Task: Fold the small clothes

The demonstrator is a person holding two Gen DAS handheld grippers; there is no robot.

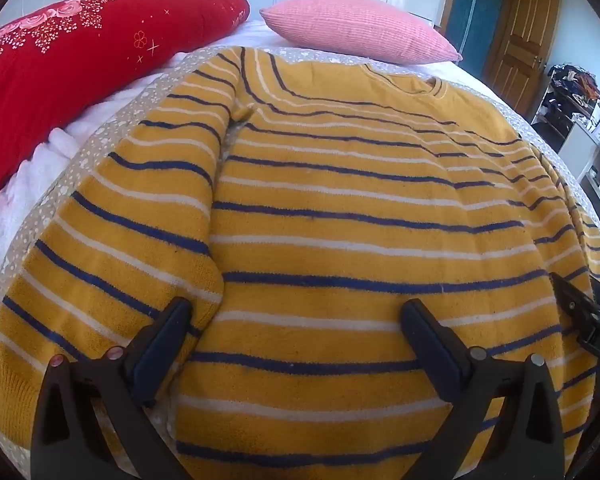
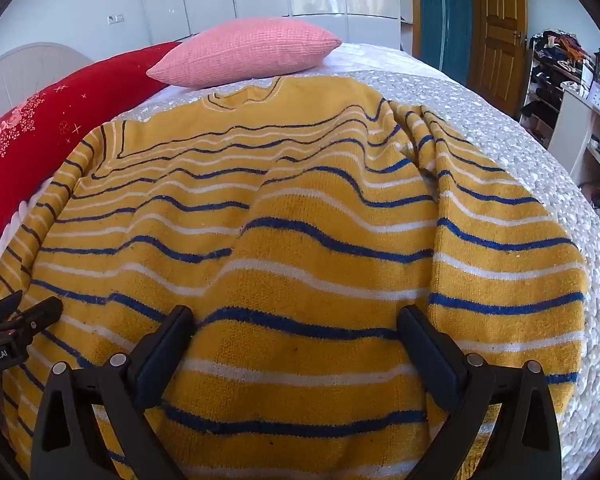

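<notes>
— Left wrist view: how is the left gripper seen?

— Its jaws are spread wide over the sweater, near the hem; nothing is clamped. Contact with the knit cannot be judged.

— And the right gripper?

— Likewise spread, nothing gripped, above the rumpled right side. The sweater is laid flat on the bedspread, collar towards the pink pillow, beside the red pillow.
</notes>
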